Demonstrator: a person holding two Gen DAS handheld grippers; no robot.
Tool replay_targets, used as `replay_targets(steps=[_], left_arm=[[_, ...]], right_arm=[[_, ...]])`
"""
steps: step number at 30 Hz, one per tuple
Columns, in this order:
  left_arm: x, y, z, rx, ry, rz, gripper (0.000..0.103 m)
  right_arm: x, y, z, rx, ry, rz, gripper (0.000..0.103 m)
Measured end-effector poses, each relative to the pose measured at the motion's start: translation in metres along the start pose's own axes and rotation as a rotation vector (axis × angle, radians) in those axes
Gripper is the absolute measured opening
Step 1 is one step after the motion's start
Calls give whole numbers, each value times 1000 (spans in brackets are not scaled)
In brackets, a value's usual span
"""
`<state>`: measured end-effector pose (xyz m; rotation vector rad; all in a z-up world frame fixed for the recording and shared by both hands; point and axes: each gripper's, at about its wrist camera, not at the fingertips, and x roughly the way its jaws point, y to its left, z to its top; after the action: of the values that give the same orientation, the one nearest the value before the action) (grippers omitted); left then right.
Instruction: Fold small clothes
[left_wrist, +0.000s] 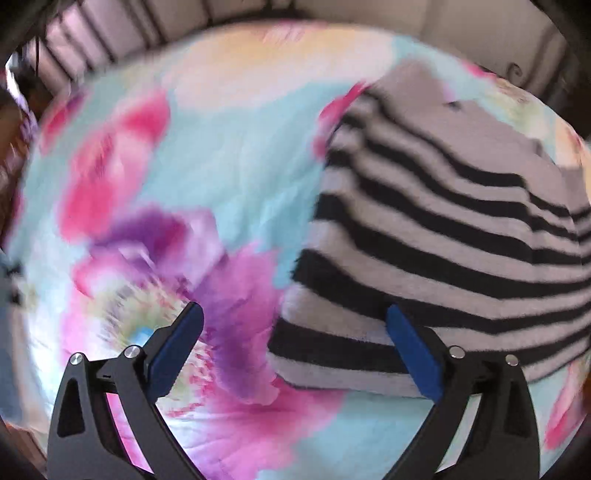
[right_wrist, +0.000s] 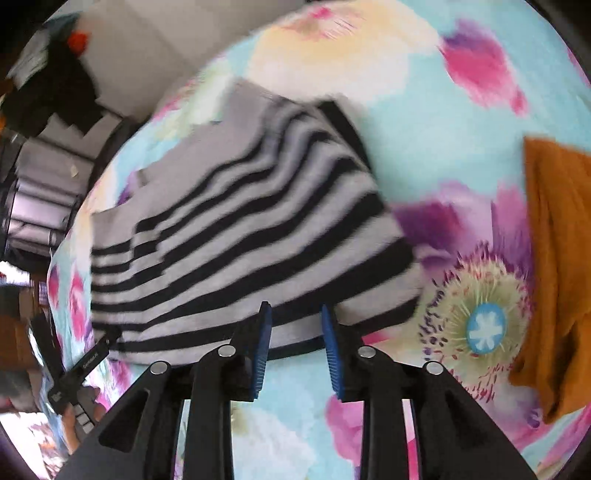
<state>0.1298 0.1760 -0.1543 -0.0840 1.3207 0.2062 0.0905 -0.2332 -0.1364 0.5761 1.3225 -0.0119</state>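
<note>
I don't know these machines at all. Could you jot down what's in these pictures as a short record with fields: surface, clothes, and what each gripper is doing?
surface: floral bedsheet, turquoise with pink and purple flowers
main garment: striped top, grey and black, lying folded on the sheet
other garment: mustard cloth, off to the side, untouched
left gripper: wide open, above the striped top's edge, holding nothing
right gripper: slightly open, at the top's near hem, nothing pinched
image quality: blurred
</note>
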Motion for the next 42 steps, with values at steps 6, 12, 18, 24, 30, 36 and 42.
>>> replay_targets(steps=[6, 12, 18, 24, 30, 36, 42], left_arm=[[12, 3, 1, -57, 28, -21, 99], [-32, -19, 3, -10, -98, 33, 97], [-65, -50, 16, 29, -212, -73, 97], [-2, -50, 18, 59, -59, 45, 99], [11, -35, 23, -58, -6, -52, 99], [-23, -64, 17, 47, -114, 12, 96], [-66, -88, 10, 78, -252, -43, 96]], right_arm=[[27, -11, -4, -2, 54, -51, 21], [0, 1, -1, -14, -11, -28, 24], [-16, 5, 15, 25, -80, 36, 26], [13, -8, 35, 119, -48, 15, 29], [24, -20, 38, 153, -24, 15, 22], [2, 2, 30, 58, -85, -37, 31], [-18, 29, 26, -49, -153, -22, 32]])
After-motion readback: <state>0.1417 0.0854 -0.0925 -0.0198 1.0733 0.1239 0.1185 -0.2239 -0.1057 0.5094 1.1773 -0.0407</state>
